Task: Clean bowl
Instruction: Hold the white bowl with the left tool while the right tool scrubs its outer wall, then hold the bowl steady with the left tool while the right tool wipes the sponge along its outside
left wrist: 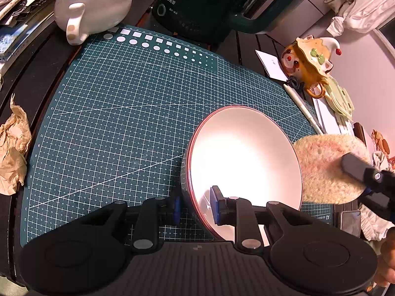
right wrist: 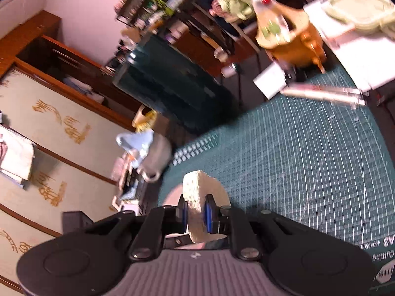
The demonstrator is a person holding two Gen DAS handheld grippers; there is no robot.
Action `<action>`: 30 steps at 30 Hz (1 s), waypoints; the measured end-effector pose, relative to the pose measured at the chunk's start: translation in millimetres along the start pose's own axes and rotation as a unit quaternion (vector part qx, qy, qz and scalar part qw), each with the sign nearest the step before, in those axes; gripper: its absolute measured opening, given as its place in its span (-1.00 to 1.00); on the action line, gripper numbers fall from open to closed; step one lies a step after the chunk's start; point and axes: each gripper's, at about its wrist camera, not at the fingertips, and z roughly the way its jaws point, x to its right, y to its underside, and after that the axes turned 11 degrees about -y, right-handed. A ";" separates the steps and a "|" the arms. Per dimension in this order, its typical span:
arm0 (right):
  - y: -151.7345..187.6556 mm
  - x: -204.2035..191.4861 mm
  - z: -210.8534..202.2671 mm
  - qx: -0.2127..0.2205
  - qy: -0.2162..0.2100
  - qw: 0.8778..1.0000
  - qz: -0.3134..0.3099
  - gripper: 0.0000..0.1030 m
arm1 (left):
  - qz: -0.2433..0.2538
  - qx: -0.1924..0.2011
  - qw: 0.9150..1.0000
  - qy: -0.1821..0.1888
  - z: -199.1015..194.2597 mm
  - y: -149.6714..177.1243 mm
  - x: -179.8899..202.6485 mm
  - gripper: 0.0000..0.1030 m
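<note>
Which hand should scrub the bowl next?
Probably the right gripper: it already pinches the sponge beside the bowl. The left gripper is busy clamping the bowl's rim.

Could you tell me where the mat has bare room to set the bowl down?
The cutting mat is bare between the grey teapot, the crumpled paper and the bowl. It is crowded right of the bowl: the sponge, pen and orange teapot.

One bowl, one sponge, two teapots
</note>
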 end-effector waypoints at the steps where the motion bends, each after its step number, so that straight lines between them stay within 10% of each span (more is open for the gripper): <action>1: 1.5 3.1 4.0 -0.008 0.007 1.000 0.003 -0.75 | 0.000 0.000 1.000 0.000 -0.1 -0.1 -0.3 -0.56; 30: 1.6 -2.7 0.3 0.003 0.001 1.000 -0.006 -0.75 | 0.001 0.000 1.000 -0.002 3.5 -1.8 14.8 -0.56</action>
